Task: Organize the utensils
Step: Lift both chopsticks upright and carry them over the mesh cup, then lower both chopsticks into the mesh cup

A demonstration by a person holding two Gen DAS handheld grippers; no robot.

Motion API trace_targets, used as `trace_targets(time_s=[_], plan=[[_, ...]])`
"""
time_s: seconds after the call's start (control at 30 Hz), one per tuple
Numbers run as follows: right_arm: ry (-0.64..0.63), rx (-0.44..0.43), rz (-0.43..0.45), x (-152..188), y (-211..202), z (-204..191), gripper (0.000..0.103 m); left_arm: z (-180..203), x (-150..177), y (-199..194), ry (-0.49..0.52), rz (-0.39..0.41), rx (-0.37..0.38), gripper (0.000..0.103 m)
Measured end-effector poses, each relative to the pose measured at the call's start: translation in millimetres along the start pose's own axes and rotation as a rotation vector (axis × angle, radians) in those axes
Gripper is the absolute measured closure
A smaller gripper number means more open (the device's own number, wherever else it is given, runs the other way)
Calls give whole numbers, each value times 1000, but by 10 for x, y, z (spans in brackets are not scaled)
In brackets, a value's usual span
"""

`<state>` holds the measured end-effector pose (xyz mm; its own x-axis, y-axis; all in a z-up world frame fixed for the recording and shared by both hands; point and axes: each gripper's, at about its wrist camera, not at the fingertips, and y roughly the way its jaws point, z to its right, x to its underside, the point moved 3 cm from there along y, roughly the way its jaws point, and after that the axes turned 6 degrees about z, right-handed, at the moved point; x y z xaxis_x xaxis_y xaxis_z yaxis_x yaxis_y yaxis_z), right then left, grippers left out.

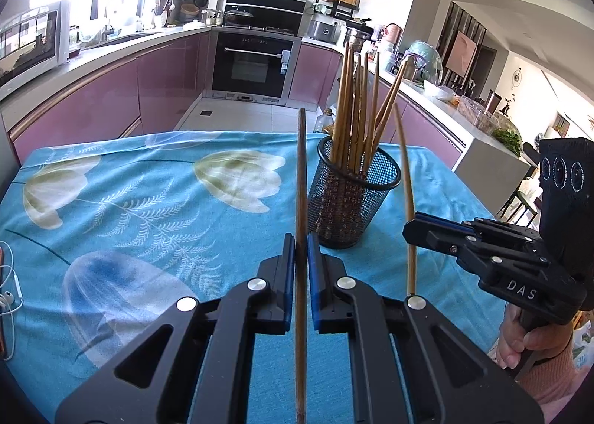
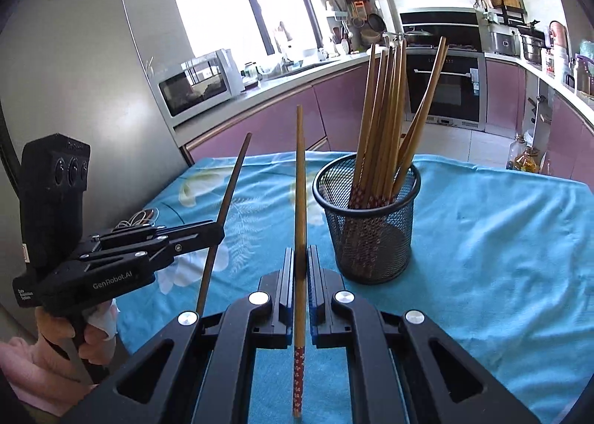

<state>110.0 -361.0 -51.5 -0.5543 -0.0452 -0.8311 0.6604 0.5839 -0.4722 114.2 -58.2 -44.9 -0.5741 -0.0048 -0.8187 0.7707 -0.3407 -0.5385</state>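
Observation:
A black mesh cup (image 1: 352, 197) (image 2: 367, 223) stands on the blue flowered tablecloth (image 1: 148, 201) and holds several wooden chopsticks (image 1: 356, 108) (image 2: 386, 119), tips up. My left gripper (image 1: 301, 242) is shut on one wooden chopstick (image 1: 301, 179) that points up and away, just left of the cup. My right gripper (image 2: 301, 257) is shut on another chopstick (image 2: 300, 182) with a red patterned end near the camera. Each gripper also shows in the other's view: the right gripper (image 1: 410, 223) pinching its chopstick (image 1: 406, 182) right of the cup, the left gripper (image 2: 219, 231) at the left with its chopstick (image 2: 226, 208).
White earphones (image 1: 9, 297) lie at the cloth's left edge. Pink cabinets, an oven (image 1: 256, 67) and a microwave (image 2: 196, 86) ring the table. A bottle (image 2: 523, 156) stands on the floor beyond the far right corner. A hand (image 1: 519, 342) holds the right gripper's handle.

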Motion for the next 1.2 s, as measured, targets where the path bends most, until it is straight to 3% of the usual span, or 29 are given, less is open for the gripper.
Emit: trace_targets(time_s=[1.2], plan=[[-20, 8, 142, -574, -245, 87, 98, 214, -461, -124, 49, 92, 33, 95]])
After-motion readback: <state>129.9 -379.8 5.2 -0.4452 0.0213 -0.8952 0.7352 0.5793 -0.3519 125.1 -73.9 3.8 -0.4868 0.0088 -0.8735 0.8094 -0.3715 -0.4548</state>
